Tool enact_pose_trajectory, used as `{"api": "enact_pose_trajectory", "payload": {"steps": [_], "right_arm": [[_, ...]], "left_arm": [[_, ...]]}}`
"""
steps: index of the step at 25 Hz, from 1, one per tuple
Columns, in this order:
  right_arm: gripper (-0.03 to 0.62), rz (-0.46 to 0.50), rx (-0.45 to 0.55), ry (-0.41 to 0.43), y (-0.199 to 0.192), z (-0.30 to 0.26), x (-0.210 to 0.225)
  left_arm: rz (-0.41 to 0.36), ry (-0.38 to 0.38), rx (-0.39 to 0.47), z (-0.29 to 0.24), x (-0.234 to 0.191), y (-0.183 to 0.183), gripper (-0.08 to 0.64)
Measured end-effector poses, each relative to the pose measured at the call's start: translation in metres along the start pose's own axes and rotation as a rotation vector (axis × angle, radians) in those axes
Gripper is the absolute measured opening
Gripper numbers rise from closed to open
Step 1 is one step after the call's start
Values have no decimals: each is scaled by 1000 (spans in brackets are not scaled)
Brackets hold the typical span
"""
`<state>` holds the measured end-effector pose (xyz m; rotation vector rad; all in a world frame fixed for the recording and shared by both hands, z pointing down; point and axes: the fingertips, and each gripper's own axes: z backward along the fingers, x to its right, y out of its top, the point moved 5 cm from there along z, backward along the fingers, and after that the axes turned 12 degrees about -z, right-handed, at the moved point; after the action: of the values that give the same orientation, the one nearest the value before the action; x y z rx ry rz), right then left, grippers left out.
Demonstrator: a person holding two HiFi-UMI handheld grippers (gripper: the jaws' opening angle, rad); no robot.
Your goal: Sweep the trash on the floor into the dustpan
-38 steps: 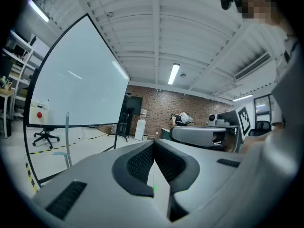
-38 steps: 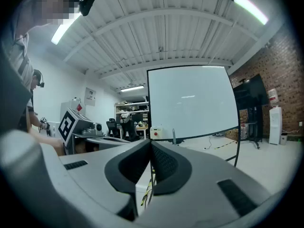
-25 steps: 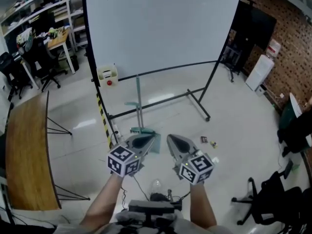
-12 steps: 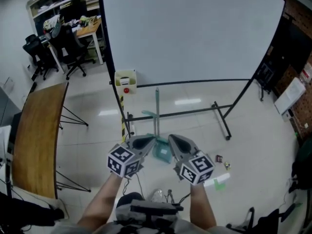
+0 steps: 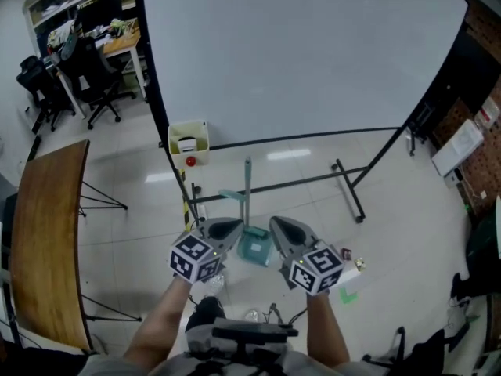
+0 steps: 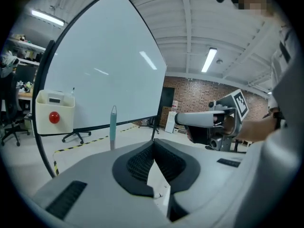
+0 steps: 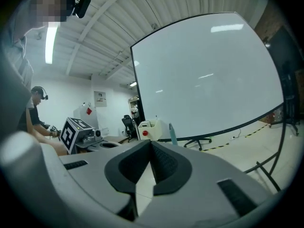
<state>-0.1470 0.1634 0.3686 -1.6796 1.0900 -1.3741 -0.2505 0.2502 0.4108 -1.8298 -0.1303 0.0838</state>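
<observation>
Teal long-handled dustpan point(image 5: 255, 247) stands (scraps point(image 5: 347, 254) lie to its right); left tongs point(image 5: 233, 225) and right tongs point(image 5: 279, 225) clenched, empty.

The dustpan point(image 5: 254, 247) sits on the floor point(image 5: 391, 233) just before the whiteboard point(image 5: 297, 53) stand, with its handle upright. To its right lie trash scraps point(image 5: 347, 254). A curved counter point(image 5: 47, 233) stands well to the left. A box point(image 5: 189, 142) hangs at the whiteboard's left edge.
</observation>
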Motion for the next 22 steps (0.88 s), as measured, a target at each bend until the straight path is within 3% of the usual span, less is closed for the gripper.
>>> {"api": "enact_pose_trajectory", "payload": {"steps": [5, 12, 20, 22], "right_arm": [[0, 22, -53, -119, 2, -42, 18], [0, -32, -68, -289, 5, -74, 35], [0, -82, -91, -392, -5, -87, 52], [0, -96, -92, -408, -6, -85, 56]], "left_arm": [[-46, -111, -32, -29, -48, -27, 5], [-112, -275, -114, -67, -105, -78, 5], [-336, -346, -216, -122, -132, -140, 9], [-373, -371, -227, -133, -135, -148, 134]]}}
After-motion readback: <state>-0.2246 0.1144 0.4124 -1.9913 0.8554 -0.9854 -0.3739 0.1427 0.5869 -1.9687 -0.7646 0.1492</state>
